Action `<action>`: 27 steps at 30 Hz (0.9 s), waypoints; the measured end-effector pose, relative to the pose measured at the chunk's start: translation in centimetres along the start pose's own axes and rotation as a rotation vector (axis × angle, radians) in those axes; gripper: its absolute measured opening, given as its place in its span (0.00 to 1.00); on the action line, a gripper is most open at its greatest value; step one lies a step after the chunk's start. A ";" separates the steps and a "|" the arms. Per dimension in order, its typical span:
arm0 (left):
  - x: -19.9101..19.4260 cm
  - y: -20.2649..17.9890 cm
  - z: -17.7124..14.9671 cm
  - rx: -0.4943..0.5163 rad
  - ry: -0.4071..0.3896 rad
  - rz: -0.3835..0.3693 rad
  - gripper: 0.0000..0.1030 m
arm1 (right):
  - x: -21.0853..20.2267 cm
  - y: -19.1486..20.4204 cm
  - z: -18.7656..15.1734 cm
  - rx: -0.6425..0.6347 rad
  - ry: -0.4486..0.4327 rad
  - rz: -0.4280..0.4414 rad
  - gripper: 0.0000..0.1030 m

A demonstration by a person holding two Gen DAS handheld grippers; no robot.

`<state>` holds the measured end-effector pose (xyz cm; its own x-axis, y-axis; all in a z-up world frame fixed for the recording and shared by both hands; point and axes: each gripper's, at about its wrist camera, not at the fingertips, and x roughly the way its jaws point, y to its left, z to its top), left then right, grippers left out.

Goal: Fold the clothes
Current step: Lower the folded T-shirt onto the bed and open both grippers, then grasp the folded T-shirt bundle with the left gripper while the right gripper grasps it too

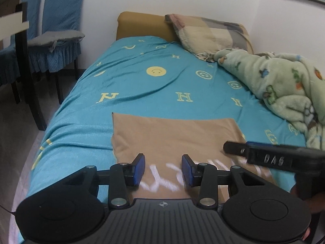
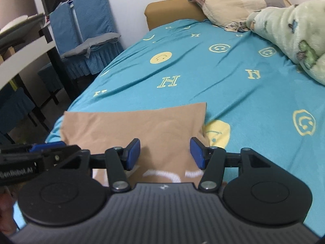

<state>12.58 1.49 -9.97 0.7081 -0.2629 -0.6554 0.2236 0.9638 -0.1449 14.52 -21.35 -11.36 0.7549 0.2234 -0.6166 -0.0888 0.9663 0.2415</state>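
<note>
A tan garment (image 1: 174, 136) with white lettering lies folded flat on the near part of the turquoise bed sheet (image 1: 142, 85). My left gripper (image 1: 163, 170) hovers open over its near edge, nothing between the blue pads. The right gripper's fingers (image 1: 264, 156) reach in from the right side of the left wrist view. In the right wrist view the tan garment (image 2: 132, 128) lies ahead, and my right gripper (image 2: 165, 154) stands open above its near right part, holding nothing. The left gripper's fingers (image 2: 40, 154) show at the left edge.
A green fleece blanket (image 1: 284, 87) is bunched at the right of the bed, with a patchwork pillow (image 1: 207, 32) against the mustard headboard (image 1: 142, 24). Blue-covered chairs (image 1: 56, 30) and a dark table leg (image 1: 28, 71) stand left of the bed.
</note>
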 end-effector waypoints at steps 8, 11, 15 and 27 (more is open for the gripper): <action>-2.6 -1.4 -2.2 0.017 0.048 0.053 0.41 | -4.2 1.2 -2.6 -0.042 0.047 -0.040 0.56; -2.9 -1.6 -2.6 0.025 0.049 0.067 0.41 | -4.1 0.9 -3.9 -0.008 0.106 -0.046 0.56; -5.2 -1.7 -2.8 -0.049 0.048 0.036 0.43 | -4.2 0.9 -4.5 -0.008 0.106 -0.049 0.56; -4.5 1.3 -6.9 -0.614 0.236 -0.192 0.76 | -4.5 1.1 -4.7 -0.008 0.110 -0.070 0.56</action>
<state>5.10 4.23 -12.33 0.5134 -0.4822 -0.7099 -0.1390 0.7696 -0.6233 8.02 -20.68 -11.86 0.6837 0.1673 -0.7103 -0.0438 0.9810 0.1889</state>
